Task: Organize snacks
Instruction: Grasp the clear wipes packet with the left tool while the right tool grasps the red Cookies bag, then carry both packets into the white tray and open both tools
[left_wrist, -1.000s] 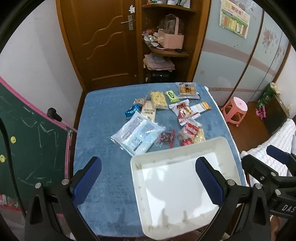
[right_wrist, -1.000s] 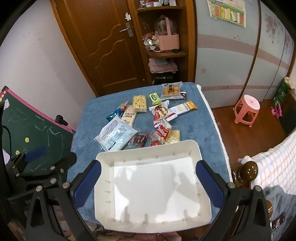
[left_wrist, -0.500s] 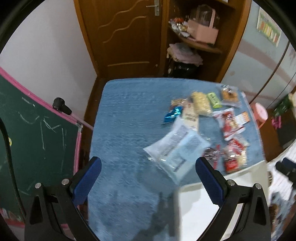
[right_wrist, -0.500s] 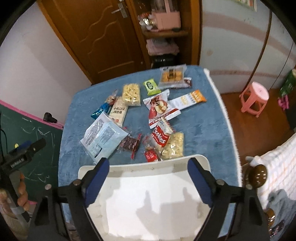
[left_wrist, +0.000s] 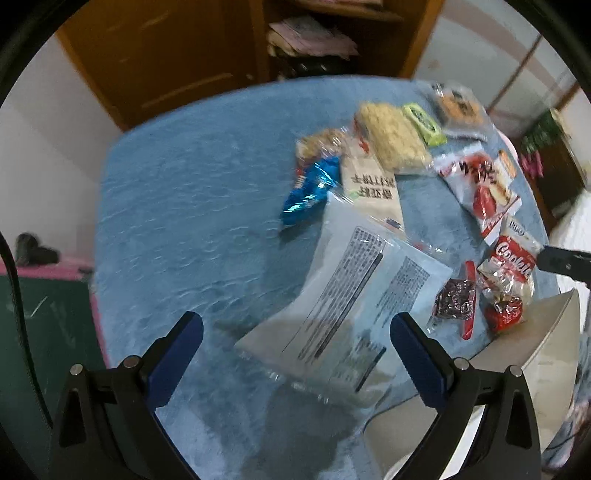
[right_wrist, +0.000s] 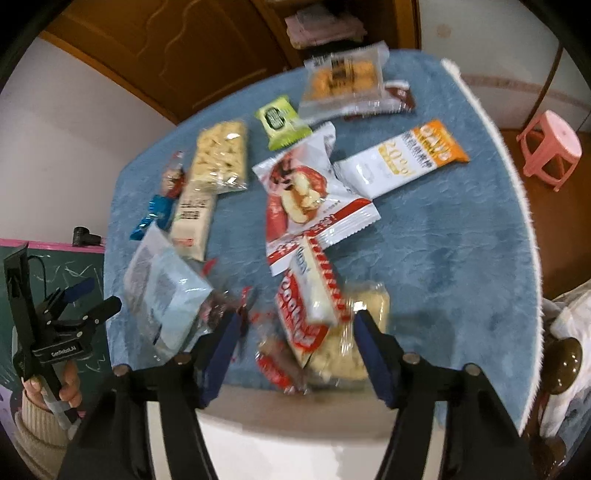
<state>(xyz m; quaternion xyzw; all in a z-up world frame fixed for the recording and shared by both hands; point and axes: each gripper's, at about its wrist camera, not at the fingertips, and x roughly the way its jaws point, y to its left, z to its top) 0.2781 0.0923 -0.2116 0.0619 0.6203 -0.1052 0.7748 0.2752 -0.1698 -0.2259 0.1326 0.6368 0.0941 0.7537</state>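
Several snack packets lie scattered on a blue table cover (left_wrist: 184, 221). My left gripper (left_wrist: 295, 350) is open and points down over a large pale pouch (left_wrist: 354, 295) with printed text, with its fingers on either side of the pouch's near end and not touching it. My right gripper (right_wrist: 297, 350) is closing its jaws. A red Cookies packet (right_wrist: 299, 325) and a clear pack of pale biscuits (right_wrist: 354, 354) lie between its fingers, and the pads stand clear of both. The white tray (right_wrist: 295, 435) sits at the table's near edge, just under the right gripper.
Further back lie a red-and-white pastry bag (right_wrist: 306, 192), an orange-ended white bar (right_wrist: 402, 158), a green packet (right_wrist: 280, 120) and a blue foil wrapper (left_wrist: 310, 192). A pink stool (right_wrist: 550, 147) stands right of the table, a green chalkboard (left_wrist: 44, 332) left. A hand (right_wrist: 68, 387) holds the left gripper.
Both grippers have dropped toward the table and moved from over the tray onto the snacks. The right jaws have narrowed. The left gripper now hangs over the large pouch.
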